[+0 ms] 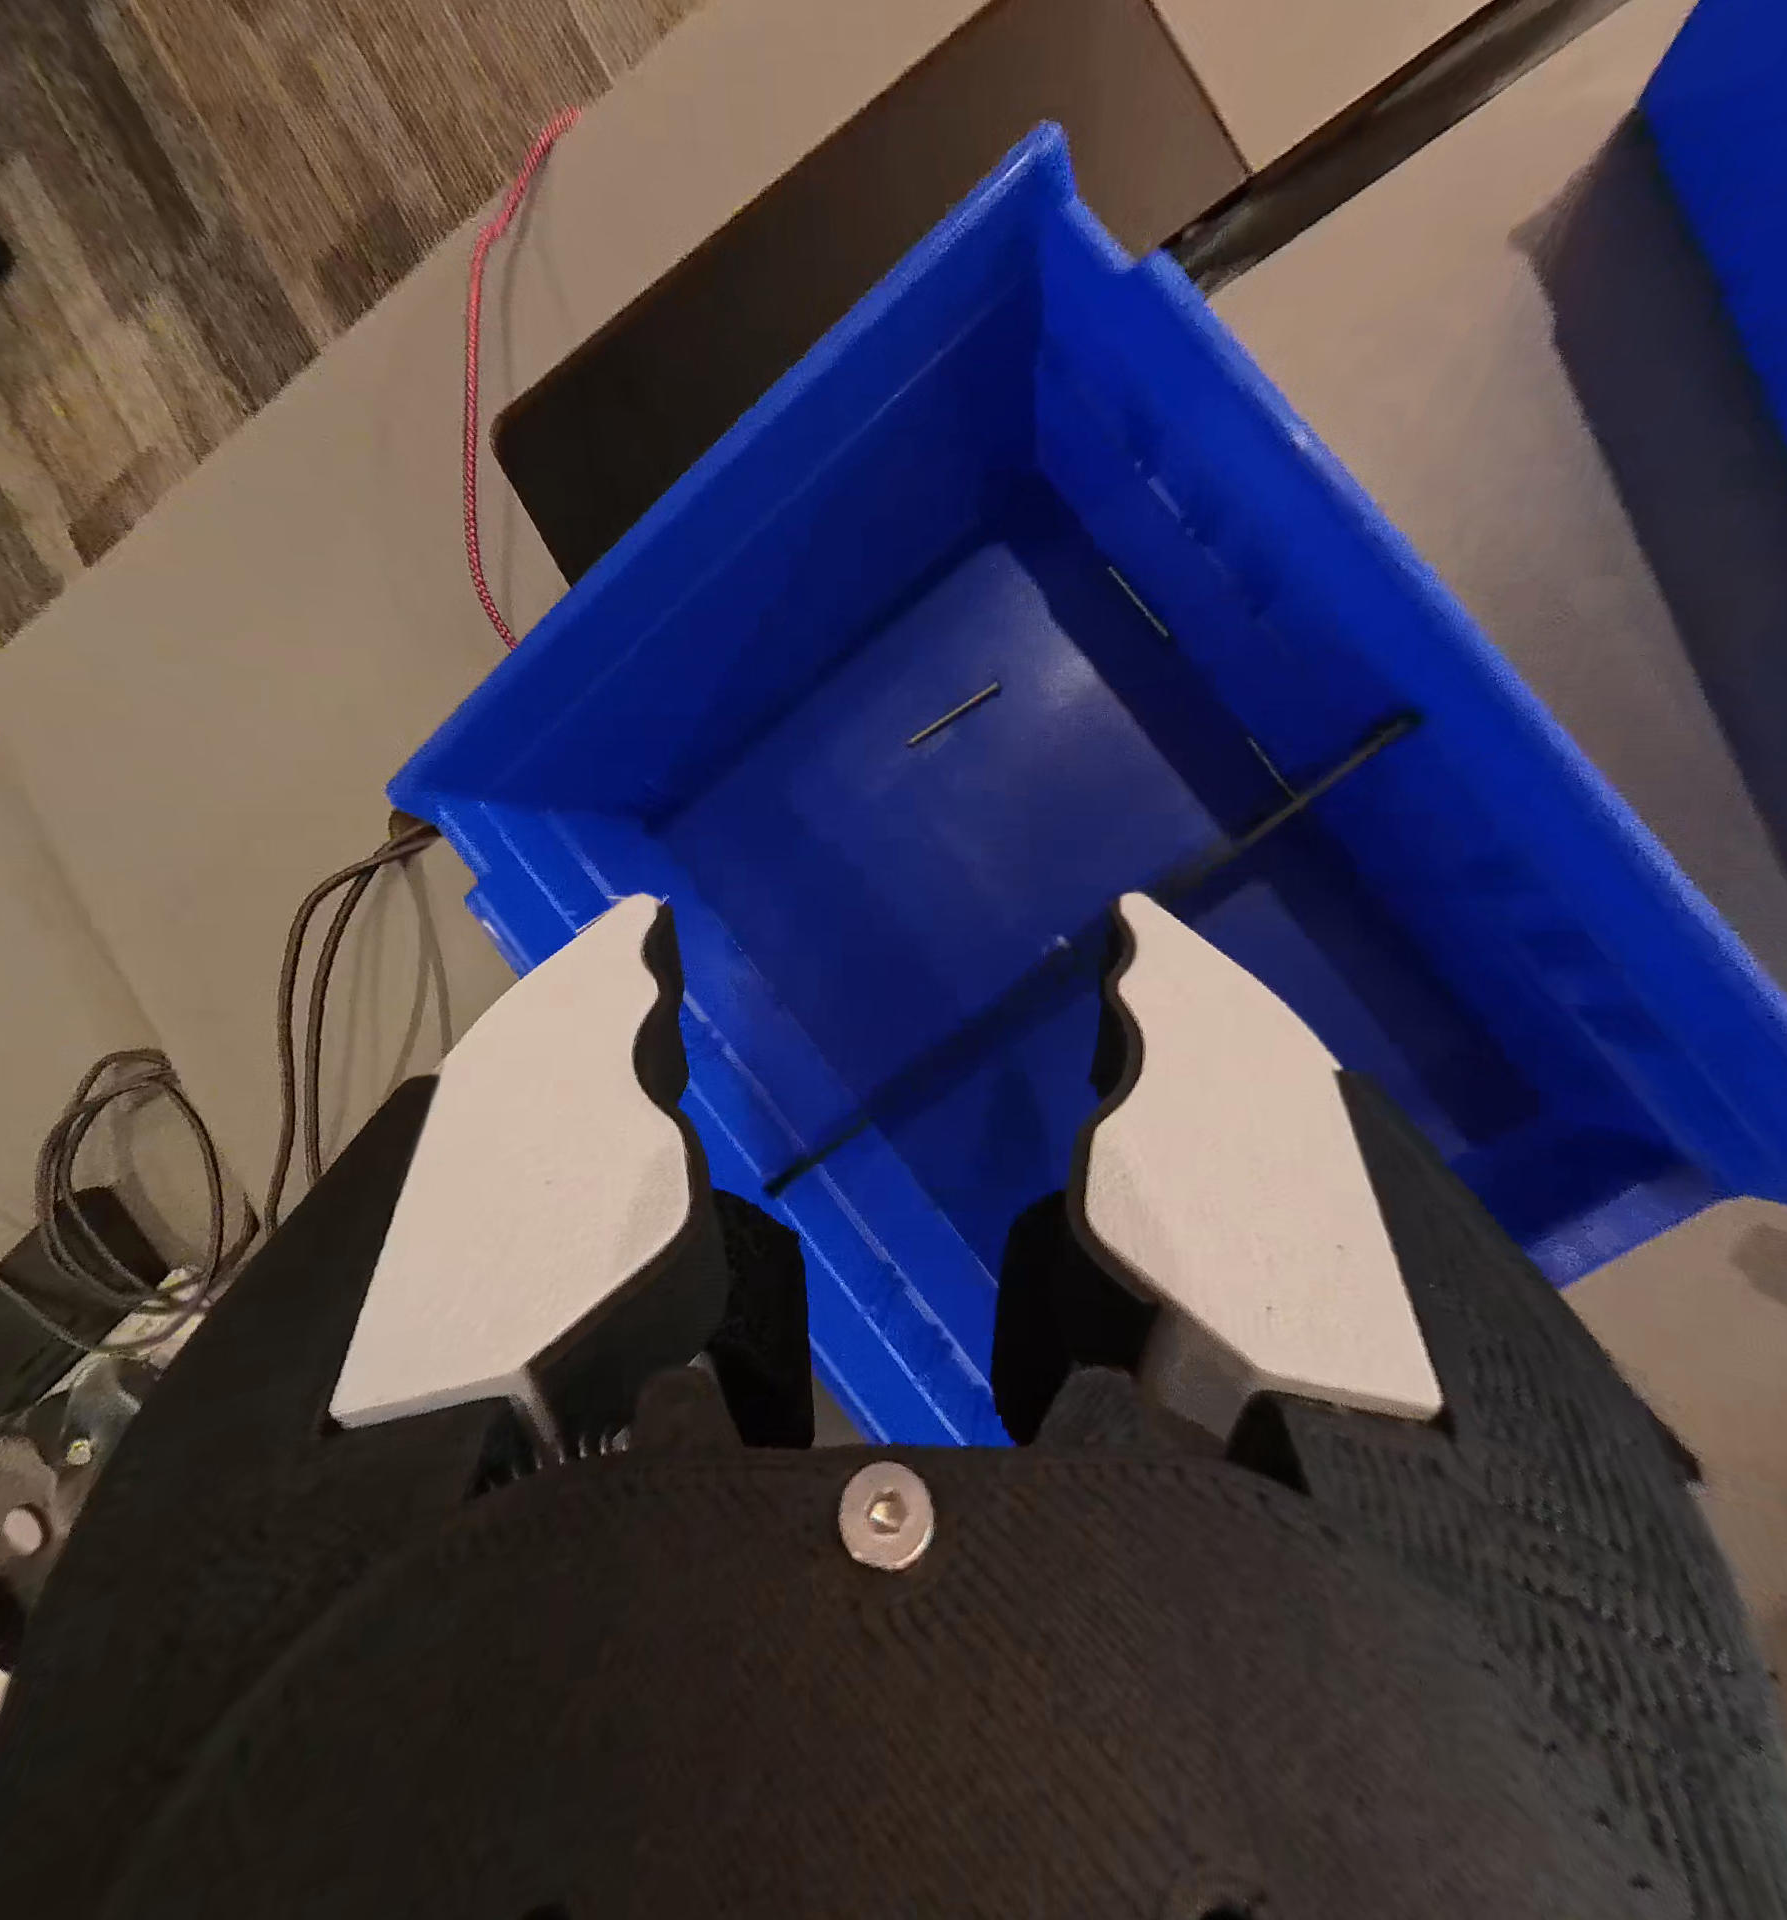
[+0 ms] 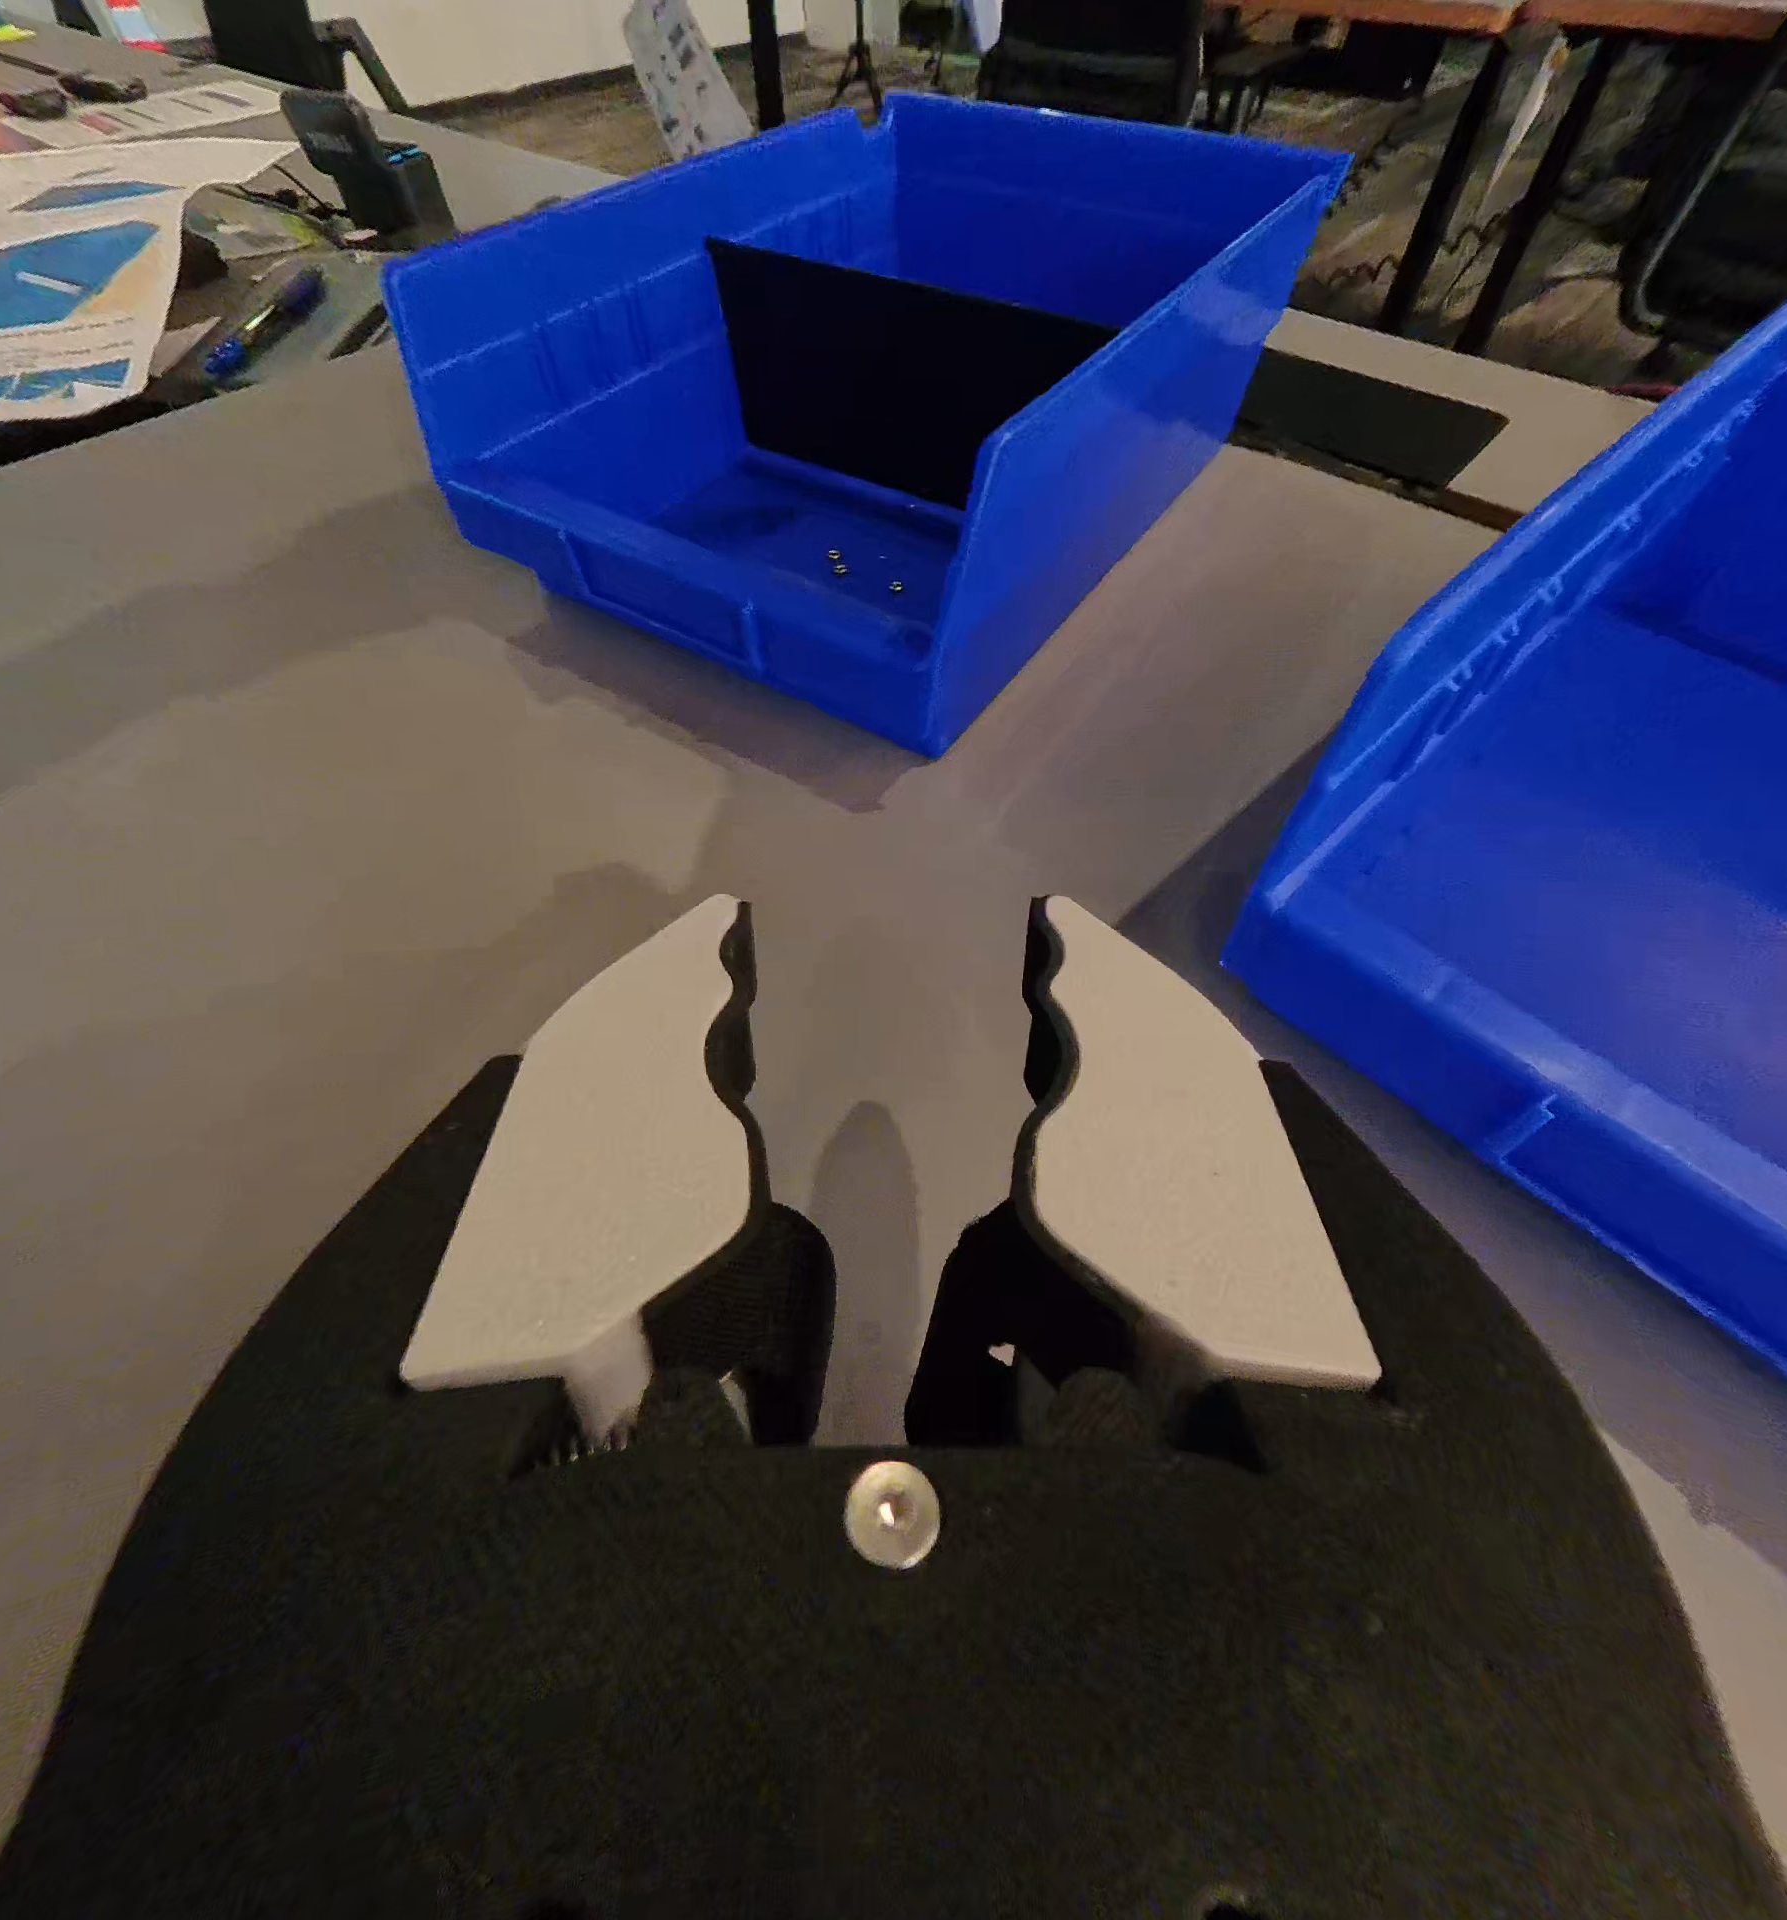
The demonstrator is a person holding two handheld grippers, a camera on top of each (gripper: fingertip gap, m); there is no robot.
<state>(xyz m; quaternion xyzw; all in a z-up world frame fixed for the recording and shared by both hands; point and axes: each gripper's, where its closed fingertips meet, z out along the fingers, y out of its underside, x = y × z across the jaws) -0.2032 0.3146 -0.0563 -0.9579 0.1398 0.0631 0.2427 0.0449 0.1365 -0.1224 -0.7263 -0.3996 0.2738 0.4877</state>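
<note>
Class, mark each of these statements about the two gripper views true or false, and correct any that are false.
1. The left gripper is open above a blue bin. True.
2. A thin dark pin lies on that bin's floor. True.
3. The right gripper grips a pen. False: it is open and empty over the grey table.
4. The bin ahead of the right gripper has a red divider. False: the divider is black.
5. Small nuts lie in front of that divider. True.
</note>
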